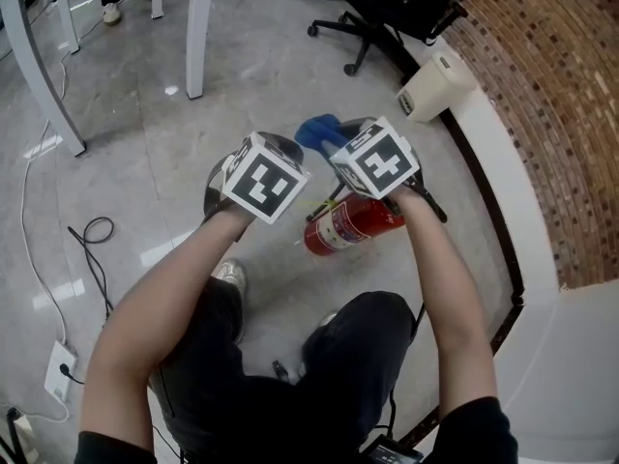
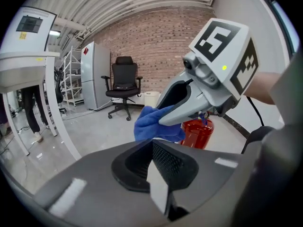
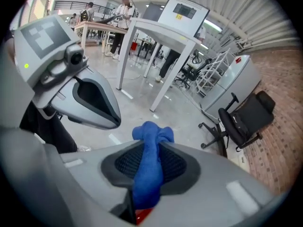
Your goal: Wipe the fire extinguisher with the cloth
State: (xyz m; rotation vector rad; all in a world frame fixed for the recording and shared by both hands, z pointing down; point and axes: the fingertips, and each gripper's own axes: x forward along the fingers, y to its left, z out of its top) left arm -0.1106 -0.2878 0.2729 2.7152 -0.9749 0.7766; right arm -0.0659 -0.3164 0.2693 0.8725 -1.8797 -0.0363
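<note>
The right hand-held gripper (image 2: 164, 118) squeezes the soft blue cloth (image 1: 317, 131) tight, so it is ready for rubbing. The left hand-held gripper (image 2: 158, 170) is closed with nothing in it. The red metal fire extinguisher (image 1: 348, 225) sits on the shiny grey floor (image 1: 193, 114), below the cloth.

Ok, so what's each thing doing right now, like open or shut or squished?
left gripper: shut, nothing between its jaws.
right gripper: shut on the cloth.
cloth: bunched up, pinched by the right gripper.
fire extinguisher: on the floor, under the grippers.
office chair: upright, nobody sitting in it.
</note>
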